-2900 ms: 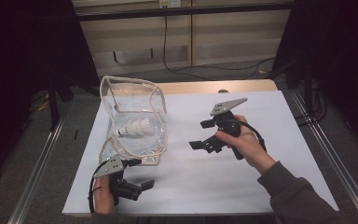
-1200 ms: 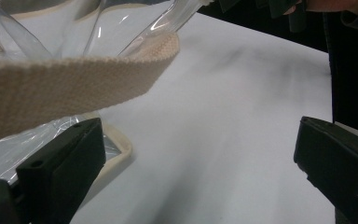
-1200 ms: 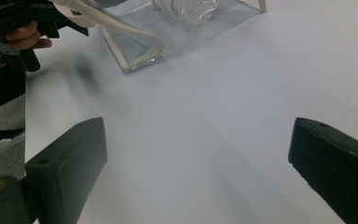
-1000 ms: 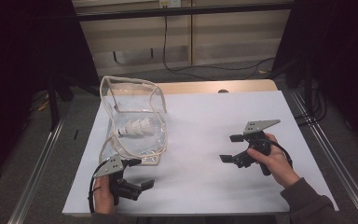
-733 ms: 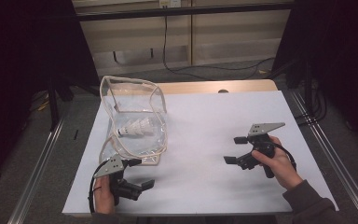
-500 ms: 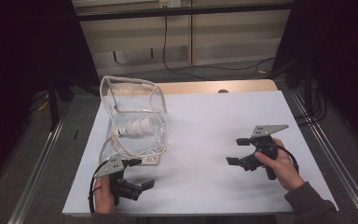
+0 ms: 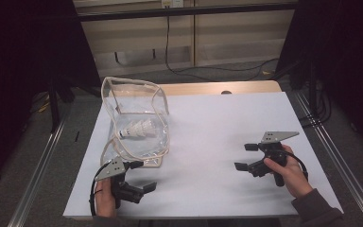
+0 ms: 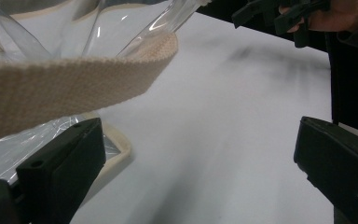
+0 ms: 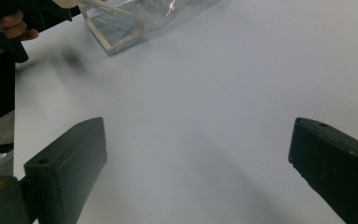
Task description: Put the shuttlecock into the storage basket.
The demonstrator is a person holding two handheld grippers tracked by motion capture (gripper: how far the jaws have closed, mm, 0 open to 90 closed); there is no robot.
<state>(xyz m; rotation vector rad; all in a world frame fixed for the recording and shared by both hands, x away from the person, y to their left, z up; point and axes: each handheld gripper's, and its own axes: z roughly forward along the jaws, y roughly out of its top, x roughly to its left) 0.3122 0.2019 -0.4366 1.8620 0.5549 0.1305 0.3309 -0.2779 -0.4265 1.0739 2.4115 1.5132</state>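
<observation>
A clear plastic bag [image 7: 134, 118] with beige trim stands at the left of the white sheet [image 7: 217, 118]. A white shuttlecock [image 7: 138, 130] lies inside it. My left gripper [image 7: 142, 176] rests near the front left edge, just in front of the bag, jaws open. In the left gripper view, the bag's beige strap [image 8: 74, 81] crosses above the left jaw, and nothing is between the jaws of the left gripper [image 8: 200, 140]. My right gripper [image 7: 245, 156] sits open at the front right, far from the bag. The right gripper view has my right gripper [image 9: 196, 135] over bare sheet, with the bag [image 9: 135, 18] far off.
A wooden table edge [image 7: 208, 88] shows behind the sheet. Metal rails [image 7: 331, 156] run along both sides of the table. The other hand [image 9: 9, 25] appears at the top left of the right gripper view.
My right gripper has moved away from the bag, to the right and toward the front edge, staying open. The left gripper and the bag have not moved.
</observation>
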